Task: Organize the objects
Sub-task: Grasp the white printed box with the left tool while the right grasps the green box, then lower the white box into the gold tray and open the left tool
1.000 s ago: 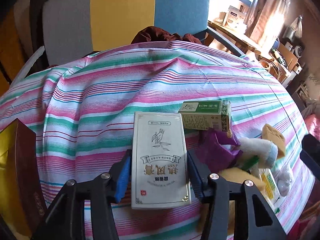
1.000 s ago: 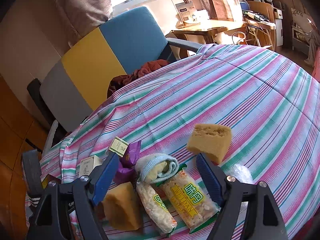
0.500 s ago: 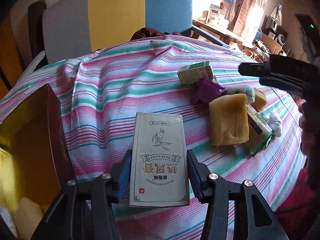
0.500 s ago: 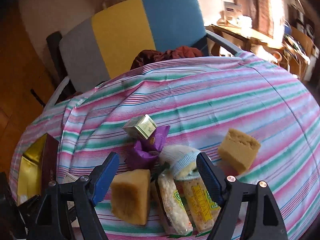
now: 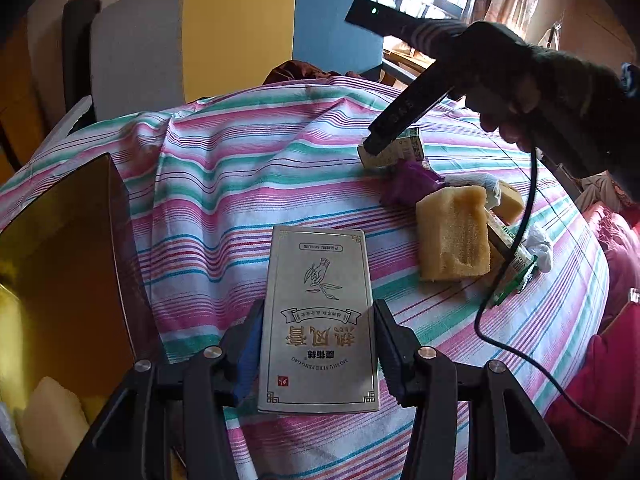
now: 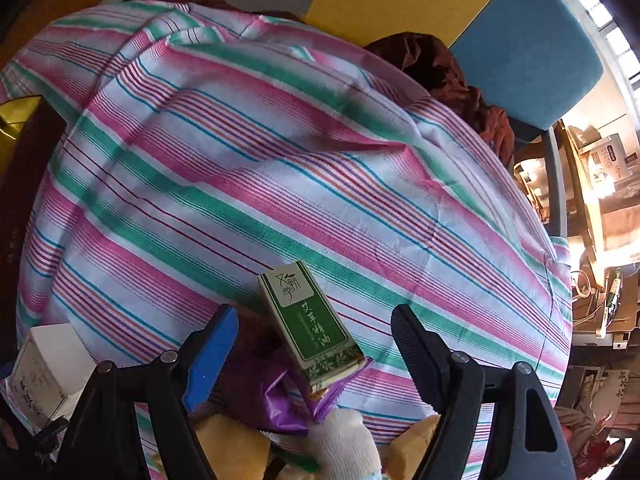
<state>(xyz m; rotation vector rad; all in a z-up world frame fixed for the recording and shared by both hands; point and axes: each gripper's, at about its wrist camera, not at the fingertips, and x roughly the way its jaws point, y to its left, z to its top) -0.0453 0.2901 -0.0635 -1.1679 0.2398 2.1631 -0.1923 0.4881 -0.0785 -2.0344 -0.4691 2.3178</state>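
My left gripper [image 5: 318,340] is shut on a flat silver box [image 5: 318,316] with gold lettering, held above the striped tablecloth [image 5: 240,184]. My right gripper [image 6: 312,334] is open, its jaws on either side of a small green box [image 6: 312,326] that leans on a purple wrapper [image 6: 280,392]. In the left wrist view the right gripper's finger [image 5: 404,114] hangs over that green box [image 5: 404,148]. Yellow sponges [image 5: 454,232], a rolled white sock [image 5: 482,182] and snack packs [image 5: 514,264] lie in a pile beside it.
An open dark box with a gold lining [image 5: 60,280] stands at the left, with pale items inside. A grey, yellow and blue chair [image 5: 208,36] with a maroon cloth [image 5: 300,72] stands behind the table. A black cable [image 5: 516,280] trails across the pile.
My right gripper has swung over and come down around the green box. My left gripper has drawn back slightly with the silver box, and more of the gold-lined box shows.
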